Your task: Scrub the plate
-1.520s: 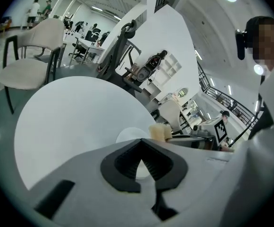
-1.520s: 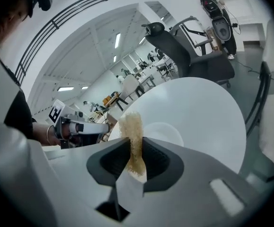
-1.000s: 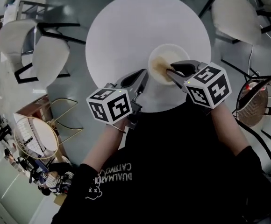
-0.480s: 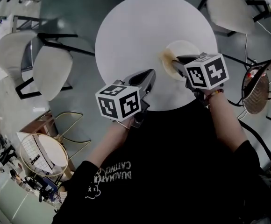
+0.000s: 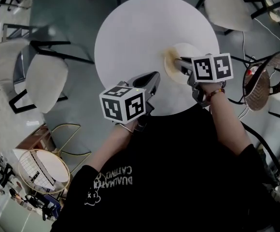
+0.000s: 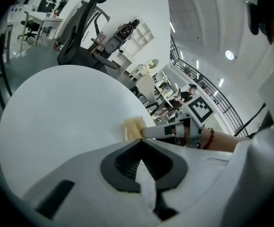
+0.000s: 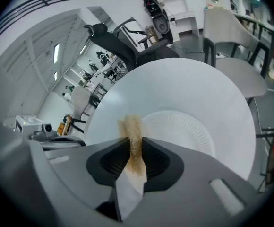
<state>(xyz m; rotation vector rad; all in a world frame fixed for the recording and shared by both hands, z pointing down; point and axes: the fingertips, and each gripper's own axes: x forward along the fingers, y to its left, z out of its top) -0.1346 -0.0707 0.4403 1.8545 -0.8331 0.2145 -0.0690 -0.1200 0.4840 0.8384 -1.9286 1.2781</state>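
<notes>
Sponge [image 7: 131,126] clamped tight in my right gripper [image 7: 134,143], that's the headline: both jaws pinch the tan, scruffy pad and its end juts out past their tips. From the head view my right gripper [image 5: 176,63] reaches in from the right, with the sponge [image 5: 170,58] sitting at the left rim of the paper plate [image 5: 187,48]. Whether the pad is pressing down on that rim or just above it, I can't tell.

The plate [image 7: 182,126] lies flat on the round white table [image 5: 140,33], out toward the table's right edge, close to my side. It looks pale and ribbed around its border.

My left gripper [image 5: 154,76] is over the near edge of the table, well to the left of the plate and apart from it. In its own view the left gripper [image 6: 139,143] has its jaws together with nothing between them, and beyond them I see the sponge [image 6: 133,127] and the other tool's jaw.

Cream chairs [image 5: 43,74] stand around the table.
</notes>
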